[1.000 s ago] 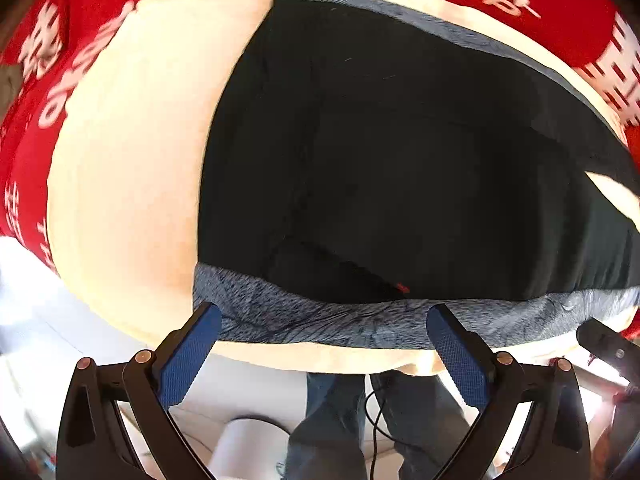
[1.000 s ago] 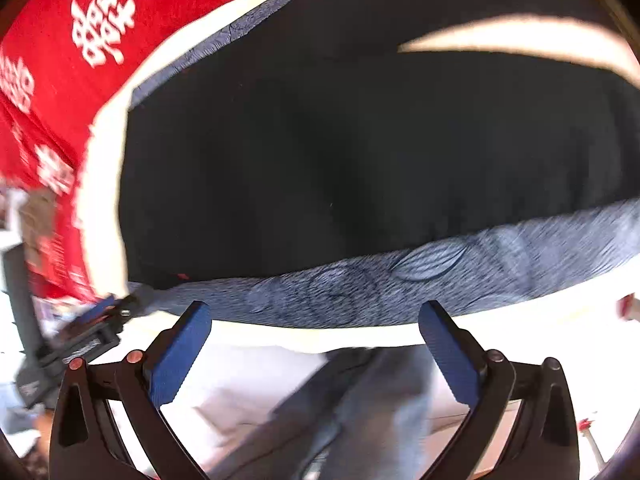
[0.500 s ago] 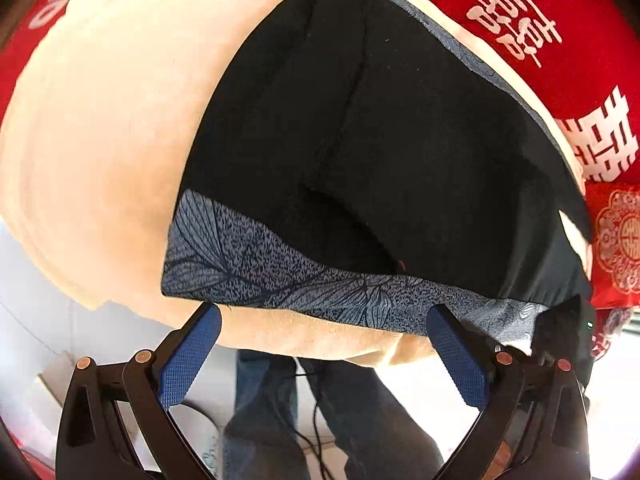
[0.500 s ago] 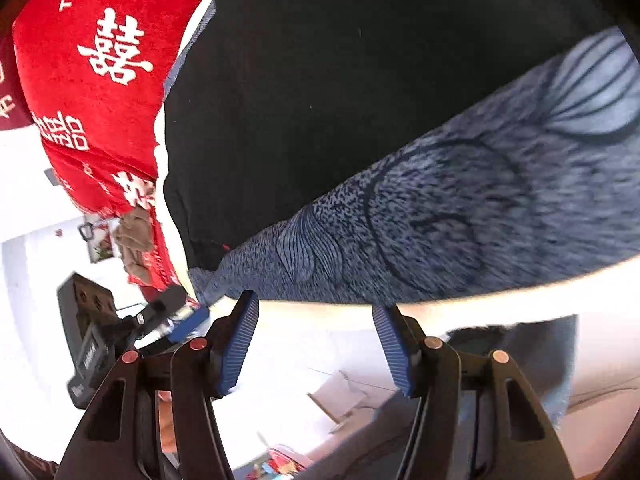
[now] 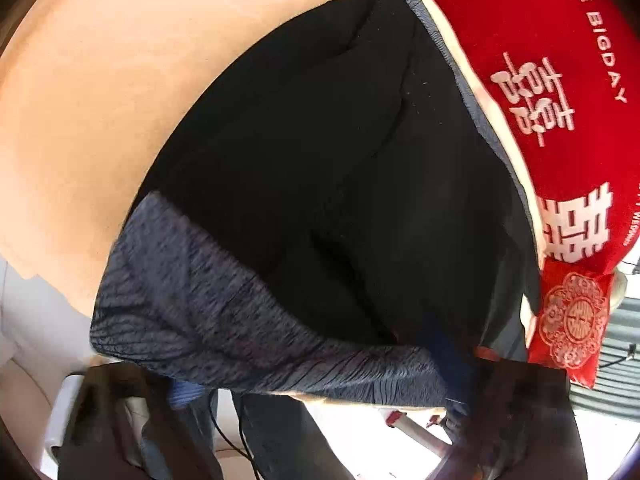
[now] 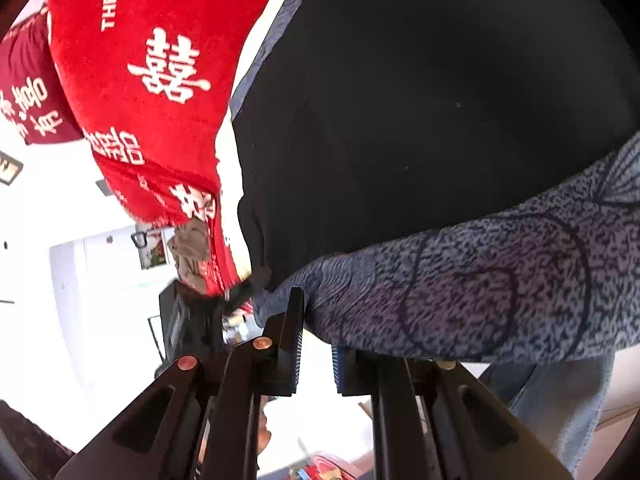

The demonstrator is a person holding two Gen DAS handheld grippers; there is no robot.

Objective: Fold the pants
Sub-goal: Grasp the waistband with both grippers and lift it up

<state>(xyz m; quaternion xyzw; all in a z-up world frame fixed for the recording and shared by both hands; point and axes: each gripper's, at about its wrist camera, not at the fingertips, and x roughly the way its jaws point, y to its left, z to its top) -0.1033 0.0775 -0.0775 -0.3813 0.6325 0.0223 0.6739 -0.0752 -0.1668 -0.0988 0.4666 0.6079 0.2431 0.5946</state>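
Observation:
Black pants (image 5: 320,168) with a grey patterned waistband (image 5: 240,336) lie spread on a cream blanket (image 5: 100,100). In the left wrist view my left gripper's fingers are blurred and mostly under the waistband's near edge; only a bit of blue pad (image 5: 186,394) shows. In the right wrist view the pants (image 6: 420,100) fill the frame. My right gripper (image 6: 316,344) has its jaws almost closed at the waistband's (image 6: 460,292) corner, the left finger (image 6: 294,320) against the fabric, a narrow gap still between the pads.
A red cloth (image 5: 560,100) with white characters lies beyond the pants, also in the right wrist view (image 6: 152,80). The person's jeans (image 5: 276,432) stand below the blanket edge. The other gripper's black body (image 6: 192,320) shows beyond the waistband corner.
Both grippers moved in to the waistband's near edge. The right jaws went from wide open to almost closed at its corner. The left view swung and blurred, its fingers now under the fabric.

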